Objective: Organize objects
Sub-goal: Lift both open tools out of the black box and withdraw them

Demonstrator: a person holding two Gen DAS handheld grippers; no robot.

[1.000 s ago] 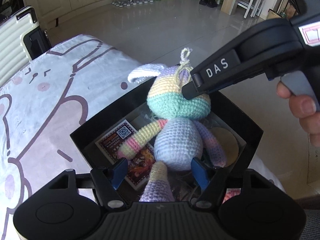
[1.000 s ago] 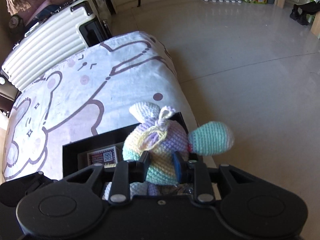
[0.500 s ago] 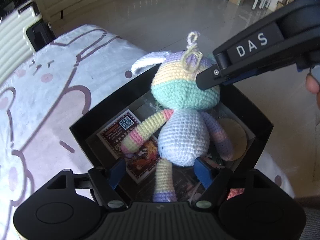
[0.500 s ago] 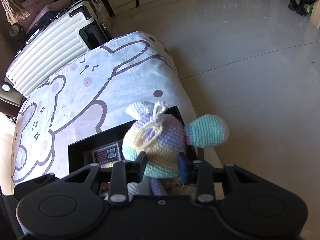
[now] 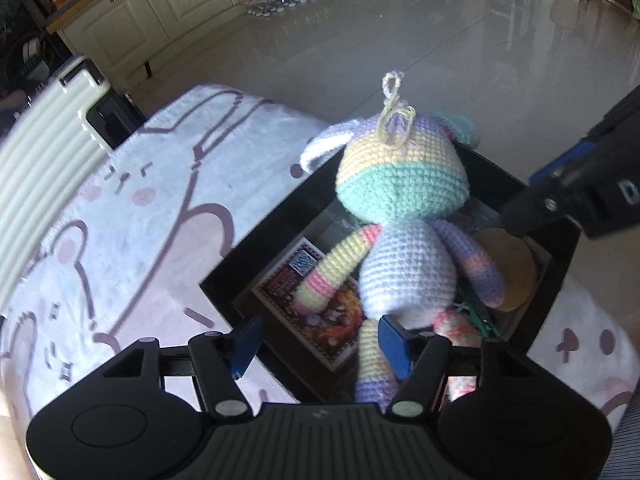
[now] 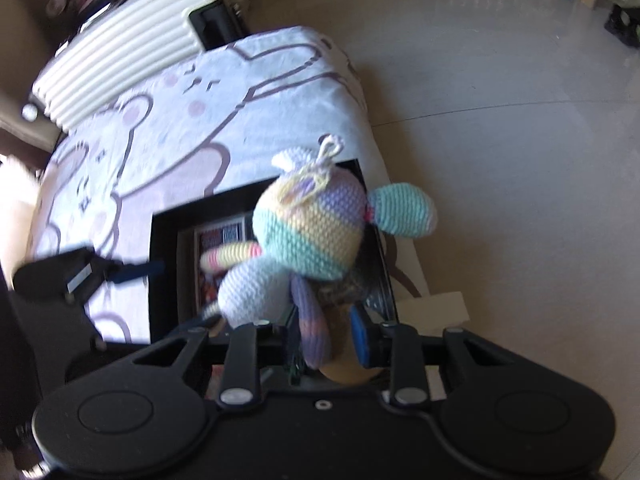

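Observation:
A pastel crochet bunny (image 5: pixel 404 268) sits upright in an open black box (image 5: pixel 256 248), its back to both cameras. My left gripper (image 5: pixel 320 344) is at the box's near edge. Its jaws are closing, with one bunny leg between them beside the right pad, and the pads press on nothing. My right gripper (image 5: pixel 532 208) hovers over the box's right side, clear of the bunny's head. In the right wrist view the bunny (image 6: pixel 304 232) fills the box (image 6: pixel 168 264), and its purple arm hangs loose between the right gripper's (image 6: pixel 327 340) narrowly open jaws.
A printed card with a QR code (image 5: pixel 320 304) and a tan round disc (image 5: pixel 516 272) lie in the box. The box rests on a bear-print blanket (image 5: pixel 120 240) near its edge. Beyond are tiled floor (image 5: pixel 460 60) and a ribbed cream suitcase (image 5: pixel 40 140).
My right gripper let go of the bunny's head and drew off to the right. The bunny now sits by itself in the box. The left jaws have narrowed.

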